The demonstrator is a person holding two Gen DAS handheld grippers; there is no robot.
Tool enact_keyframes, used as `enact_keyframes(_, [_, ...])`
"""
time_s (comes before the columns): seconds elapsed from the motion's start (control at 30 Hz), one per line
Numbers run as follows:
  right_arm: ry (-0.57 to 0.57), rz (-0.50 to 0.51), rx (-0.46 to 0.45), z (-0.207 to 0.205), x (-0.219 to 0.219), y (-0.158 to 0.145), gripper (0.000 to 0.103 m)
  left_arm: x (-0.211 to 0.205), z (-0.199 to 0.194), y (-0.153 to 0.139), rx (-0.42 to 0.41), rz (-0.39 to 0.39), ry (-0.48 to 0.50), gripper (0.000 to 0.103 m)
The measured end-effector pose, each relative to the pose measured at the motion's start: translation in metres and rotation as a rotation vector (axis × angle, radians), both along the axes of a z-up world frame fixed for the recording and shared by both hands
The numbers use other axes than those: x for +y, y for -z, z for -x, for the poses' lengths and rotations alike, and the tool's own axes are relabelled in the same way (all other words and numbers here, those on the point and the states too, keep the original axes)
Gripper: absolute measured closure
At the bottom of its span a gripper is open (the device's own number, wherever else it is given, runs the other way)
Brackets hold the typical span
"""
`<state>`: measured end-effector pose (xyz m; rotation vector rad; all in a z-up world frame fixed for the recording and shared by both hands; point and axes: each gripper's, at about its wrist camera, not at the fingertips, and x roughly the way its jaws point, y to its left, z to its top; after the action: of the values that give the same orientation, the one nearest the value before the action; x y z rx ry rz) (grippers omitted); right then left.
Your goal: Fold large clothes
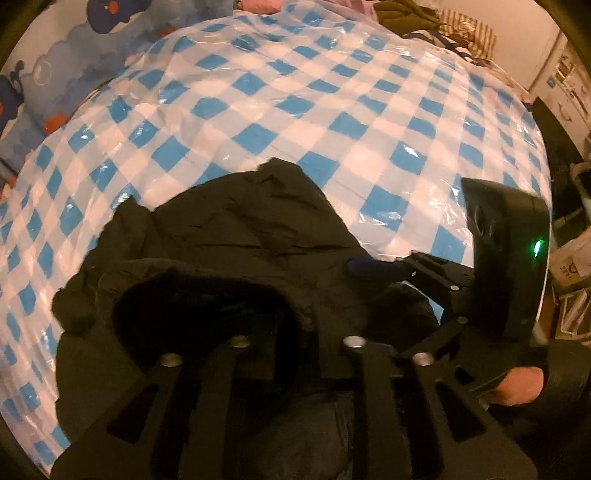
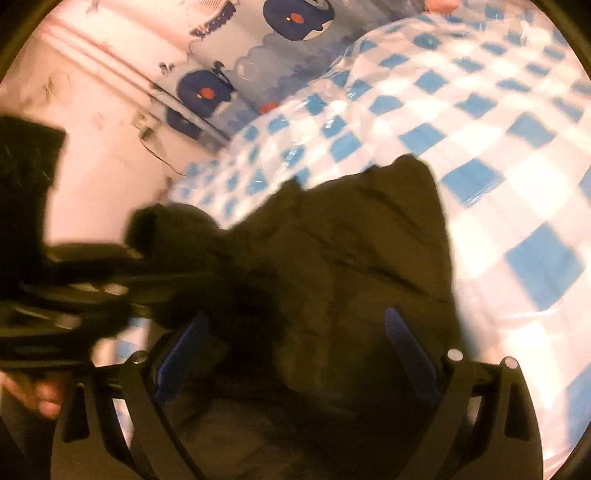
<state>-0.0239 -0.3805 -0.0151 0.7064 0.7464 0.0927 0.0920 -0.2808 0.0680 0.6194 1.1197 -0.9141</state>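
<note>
A black jacket (image 1: 236, 229) with a dark furry hood (image 1: 199, 314) lies crumpled on a bed under a blue-and-white checked plastic sheet (image 1: 295, 92). In the left wrist view, my left gripper (image 1: 297, 317) points steeply down into the hood area. Its fingertips are lost against the black cloth. My right gripper (image 2: 295, 339) hovers over the jacket (image 2: 351, 240), its blue fingers (image 2: 406, 347) spread wide with cloth lying between them, not pinched. From the left wrist view, one blue finger (image 1: 369, 267) of the right gripper reaches over the jacket's right edge.
Blue whale-print bedding (image 1: 55, 74) lines the left side by a pink wall (image 2: 92, 129). A pile of other clothes (image 1: 424, 22) sits at the far end of the bed. Furniture and bags (image 1: 569, 258) stand beyond the right edge. A hand (image 1: 524, 384) holds the right gripper.
</note>
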Motion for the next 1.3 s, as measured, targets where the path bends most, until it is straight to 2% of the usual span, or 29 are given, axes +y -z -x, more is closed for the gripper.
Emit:
enact_keyframes(0.03, [-0.008, 0.041, 0.008, -0.001, 0.003, -0.002, 0.01, 0.001, 0.0, -0.004, 0.002, -0.003, 0.002, 0.062])
enact_keyframes(0.1, [-0.012, 0.107, 0.019, -0.002, 0.009, -0.004, 0.01, 0.006, 0.001, -0.02, 0.014, 0.019, 0.005, 0.046])
enact_keyframes(0.17, [-0.032, 0.144, 0.028, -0.004, 0.015, -0.003, 0.01, 0.009, 0.001, -0.034, 0.034, 0.07, 0.008, 0.041])
enact_keyframes(0.27, [-0.05, 0.166, 0.007, 0.0, 0.022, -0.003, 0.011, 0.013, 0.004, -0.059, 0.088, 0.163, 0.02, 0.022])
enact_keyframes(0.3, [-0.056, 0.181, -0.004, 0.001, 0.024, -0.005, 0.011, 0.013, 0.007, -0.065, 0.12, 0.185, 0.034, 0.02])
enact_keyframes(0.4, [-0.071, 0.213, -0.041, 0.001, 0.028, -0.012, 0.011, 0.019, 0.019, -0.082, 0.072, 0.205, 0.051, 0.02])
enact_keyframes(0.5, [-0.024, 0.267, -0.103, 0.008, 0.022, -0.029, 0.011, 0.048, 0.016, -0.093, 0.041, 0.274, -0.012, 0.019])
enact_keyframes(0.6, [-0.002, 0.273, -0.131, 0.003, 0.006, -0.048, 0.011, 0.115, -0.01, -0.088, 0.02, 0.37, -0.201, 0.019])
enact_keyframes(0.67, [0.013, 0.235, -0.123, -0.004, -0.008, -0.049, 0.011, 0.179, -0.036, -0.072, 0.005, 0.401, -0.402, 0.019])
enact_keyframes(0.73, [-0.032, 0.135, -0.091, -0.023, -0.021, -0.039, 0.01, 0.252, -0.058, -0.047, 0.036, 0.448, -0.595, 0.019])
enact_keyframes(0.77, [-0.043, 0.129, -0.051, -0.037, -0.024, -0.031, 0.011, 0.277, -0.064, -0.038, 0.038, 0.451, -0.66, 0.019])
enact_keyframes(0.87, [-0.085, 0.166, 0.012, -0.065, -0.019, -0.015, 0.011, 0.366, -0.075, 0.001, 0.064, 0.468, -0.877, 0.019])
enact_keyframes(0.93, [-0.127, 0.204, 0.039, -0.082, -0.008, -0.002, 0.012, 0.403, -0.074, 0.02, 0.089, 0.493, -0.961, 0.019])
enact_keyframes(0.97, [-0.165, 0.249, 0.05, -0.09, 0.002, 0.004, 0.02, 0.418, -0.073, 0.029, 0.102, 0.509, -0.996, 0.019])
enact_keyframes(1.0, [-0.182, 0.275, 0.066, -0.093, 0.008, 0.008, 0.053, 0.431, -0.071, 0.038, 0.111, 0.519, -1.033, 0.019])
enact_keyframes(1.03, [-0.193, 0.3, 0.083, -0.096, 0.014, 0.011, 0.074, 0.44, -0.069, 0.044, 0.118, 0.524, -1.055, 0.019])
enact_keyframes(1.07, [-0.209, 0.326, 0.068, -0.096, 0.022, 0.01, 0.079, 0.445, -0.067, 0.048, 0.122, 0.529, -1.064, 0.019])
enact_keyframes(1.13, [-0.221, 0.375, 0.026, -0.089, 0.033, -0.001, 0.079, 0.449, -0.064, 0.054, 0.125, 0.548, -1.074, 0.019])
enact_keyframes(1.27, [-0.145, 0.498, -0.142, -0.044, 0.046, -0.047, 0.079, 0.438, -0.06, 0.048, 0.103, 0.601, -1.024, 0.019])
enact_keyframes(1.3, [-0.119, 0.514, -0.157, -0.037, 0.045, -0.052, 0.079, 0.43, -0.061, 0.046, 0.1, 0.608, -0.994, 0.018])
